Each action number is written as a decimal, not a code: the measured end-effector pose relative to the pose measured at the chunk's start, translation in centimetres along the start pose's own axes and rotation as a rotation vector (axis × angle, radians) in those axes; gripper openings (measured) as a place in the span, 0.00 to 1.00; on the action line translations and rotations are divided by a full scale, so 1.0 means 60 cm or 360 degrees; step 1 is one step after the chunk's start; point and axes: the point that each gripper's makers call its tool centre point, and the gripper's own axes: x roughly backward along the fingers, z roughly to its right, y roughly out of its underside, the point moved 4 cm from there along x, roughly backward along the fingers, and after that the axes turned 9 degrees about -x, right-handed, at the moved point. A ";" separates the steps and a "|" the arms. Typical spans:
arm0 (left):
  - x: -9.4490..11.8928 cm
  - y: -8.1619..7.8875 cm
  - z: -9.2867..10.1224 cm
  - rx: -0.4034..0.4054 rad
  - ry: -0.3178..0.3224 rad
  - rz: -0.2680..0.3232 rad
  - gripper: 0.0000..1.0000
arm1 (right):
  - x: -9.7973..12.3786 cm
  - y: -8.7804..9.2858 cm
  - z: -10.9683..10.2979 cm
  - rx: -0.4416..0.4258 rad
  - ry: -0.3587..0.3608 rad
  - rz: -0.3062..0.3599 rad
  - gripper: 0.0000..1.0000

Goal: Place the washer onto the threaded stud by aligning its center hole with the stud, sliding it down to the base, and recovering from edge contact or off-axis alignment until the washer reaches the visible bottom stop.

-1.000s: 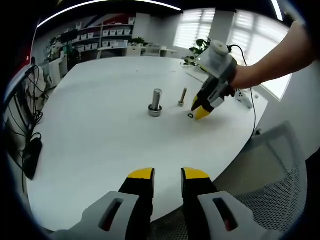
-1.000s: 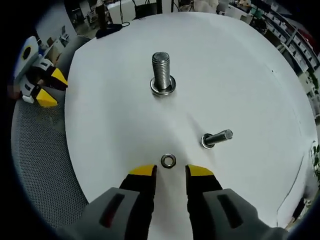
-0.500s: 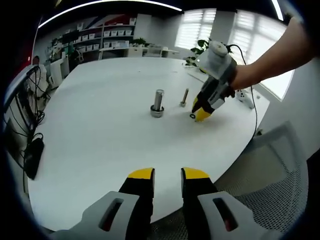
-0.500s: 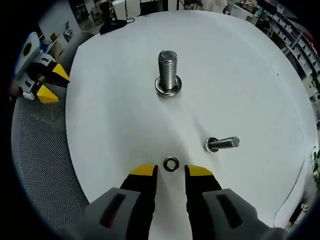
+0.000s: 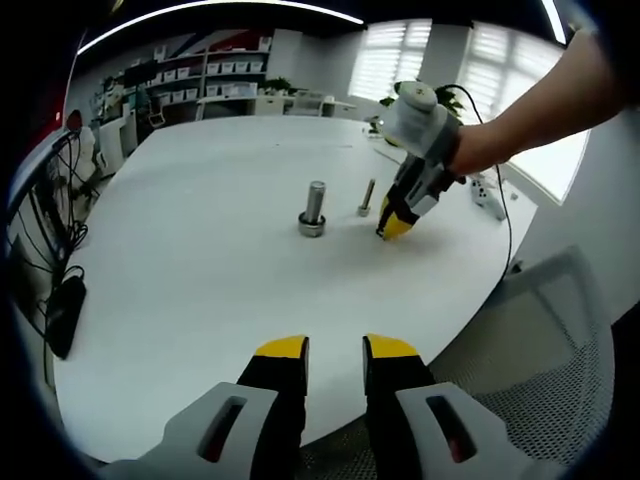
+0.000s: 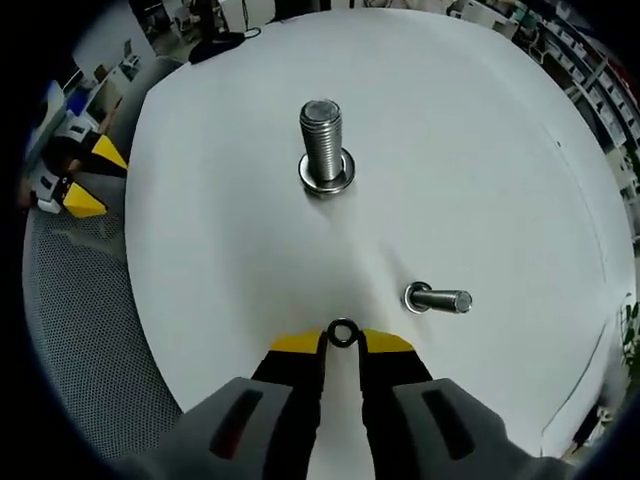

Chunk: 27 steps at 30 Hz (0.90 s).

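Observation:
The small dark washer [image 6: 333, 334] sits pinched between the yellow fingertips of my right gripper [image 6: 343, 342], low over the white table [image 6: 230, 260]. Ahead of it the large threaded stud [image 6: 322, 140] stands upright, with a metal ring around its base [image 6: 327, 183]. A smaller bolt [image 6: 437, 299] stands to the right, nearer the gripper. In the left gripper view the right gripper [image 5: 392, 222] tips down just right of the stud [image 5: 314, 205] and the small bolt [image 5: 366, 197]. My left gripper [image 5: 335, 350] hangs open over the table's near edge, holding nothing.
A grey mesh chair [image 5: 560, 350] stands at the table's right edge. Cables and a black device [image 5: 62, 310] lie off the left side. A white power strip [image 5: 487, 195] rests on the table behind the right gripper. The left gripper [image 6: 78, 178] shows beyond the table's left edge.
The right gripper has moved forward around the washer and its jaws have shut on it. The left gripper has stayed in place.

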 end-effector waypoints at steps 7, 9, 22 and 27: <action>0.000 0.000 0.001 -0.0003 0.0007 -0.0006 0.19 | -0.002 -0.009 -0.001 0.0054 0.0028 -0.0163 0.15; 0.000 0.000 0.001 -0.0002 0.0006 -0.0003 0.19 | -0.004 -0.012 -0.002 0.0067 0.0044 -0.0225 0.15; 0.000 0.001 0.001 -0.0001 0.0004 -0.0010 0.19 | 0.001 -0.002 -0.008 -0.0007 0.0139 -0.0072 0.15; 0.000 0.001 0.002 -0.0007 0.0011 -0.0014 0.18 | 0.003 0.003 -0.007 -0.0044 0.0139 0.0039 0.15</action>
